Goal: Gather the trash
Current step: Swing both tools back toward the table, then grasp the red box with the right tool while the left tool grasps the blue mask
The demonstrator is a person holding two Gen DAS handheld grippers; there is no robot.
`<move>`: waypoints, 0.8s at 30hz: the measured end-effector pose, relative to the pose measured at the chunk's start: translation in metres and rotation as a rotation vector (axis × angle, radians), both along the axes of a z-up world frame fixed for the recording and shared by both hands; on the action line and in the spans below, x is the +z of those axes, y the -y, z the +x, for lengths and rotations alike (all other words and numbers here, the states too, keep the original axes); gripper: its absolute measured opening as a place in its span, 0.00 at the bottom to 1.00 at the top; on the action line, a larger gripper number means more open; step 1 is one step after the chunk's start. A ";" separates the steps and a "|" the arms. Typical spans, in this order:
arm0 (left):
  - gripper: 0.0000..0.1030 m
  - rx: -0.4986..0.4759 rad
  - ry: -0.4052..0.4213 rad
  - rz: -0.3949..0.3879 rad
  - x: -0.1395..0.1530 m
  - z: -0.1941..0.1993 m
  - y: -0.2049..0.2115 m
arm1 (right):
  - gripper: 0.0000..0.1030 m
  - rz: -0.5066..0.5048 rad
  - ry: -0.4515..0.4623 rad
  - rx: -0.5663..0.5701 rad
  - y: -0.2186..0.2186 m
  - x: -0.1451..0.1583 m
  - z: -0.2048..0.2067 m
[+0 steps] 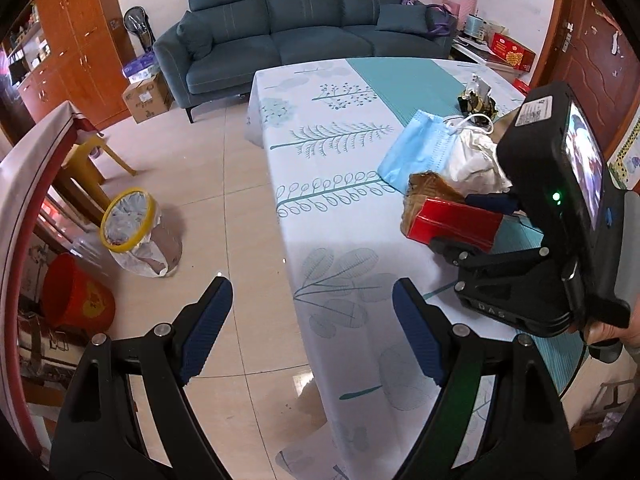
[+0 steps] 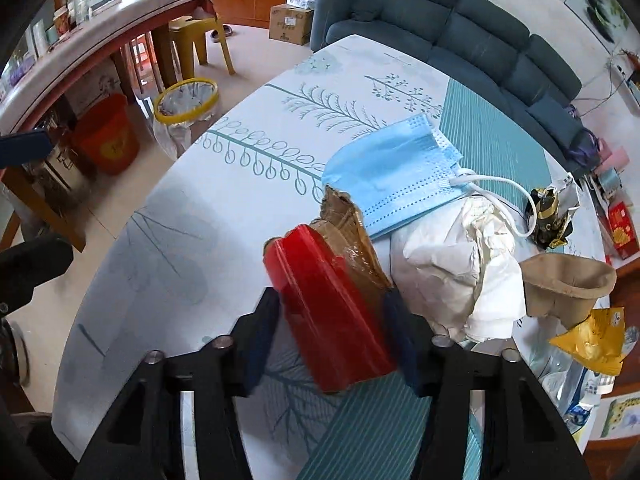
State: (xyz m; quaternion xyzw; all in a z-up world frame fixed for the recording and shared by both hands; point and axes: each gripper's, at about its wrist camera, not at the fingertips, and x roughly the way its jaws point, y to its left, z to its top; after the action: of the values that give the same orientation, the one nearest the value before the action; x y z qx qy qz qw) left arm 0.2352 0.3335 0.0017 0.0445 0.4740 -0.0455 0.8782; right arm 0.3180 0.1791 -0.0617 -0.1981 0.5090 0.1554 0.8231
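Observation:
A red box (image 2: pixel 328 312) with taped brown cardboard behind it lies on the patterned tablecloth (image 2: pixel 180 240). My right gripper (image 2: pixel 330 296) is shut on the red box, a pad against each side; the left wrist view shows that gripper (image 1: pixel 452 222) holding the red box (image 1: pixel 456 224) too. Behind it lie a blue face mask (image 2: pixel 392 176), crumpled white tissue (image 2: pixel 460 268), a brown paper cup (image 2: pixel 568 280) and a yellow wrapper (image 2: pixel 592 340). My left gripper (image 1: pixel 312 292) hangs open and empty over the table's left edge. A yellow-rimmed trash bin (image 1: pixel 128 220) with a bag stands on the floor.
A red bucket (image 1: pixel 76 300) stands beside the bin, under a long counter (image 2: pixel 100 20). A yellow stool (image 1: pixel 92 160), cardboard boxes (image 1: pixel 146 98) and a dark sofa (image 1: pixel 300 28) are farther back. A black-and-gold wrapper (image 2: pixel 552 216) lies at the table's far side.

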 end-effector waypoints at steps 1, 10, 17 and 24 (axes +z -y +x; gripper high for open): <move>0.78 0.000 0.000 0.001 0.000 0.000 0.000 | 0.44 0.017 -0.007 -0.005 0.002 0.000 0.001; 0.78 -0.020 -0.009 0.017 -0.003 0.002 0.009 | 0.15 0.202 -0.080 -0.092 0.021 0.009 -0.024; 0.78 -0.056 -0.009 0.000 0.000 0.006 0.016 | 0.14 0.350 -0.066 -0.159 0.047 0.035 -0.058; 0.78 -0.152 -0.043 -0.125 0.014 0.042 0.031 | 0.13 0.514 0.020 -0.286 0.089 0.073 -0.065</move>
State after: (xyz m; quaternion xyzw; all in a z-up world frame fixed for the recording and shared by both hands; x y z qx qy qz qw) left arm 0.2775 0.3028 0.0152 0.0242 0.4844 -0.1425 0.8628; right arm 0.2530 0.0898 0.0113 0.0893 0.4677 0.1596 0.8648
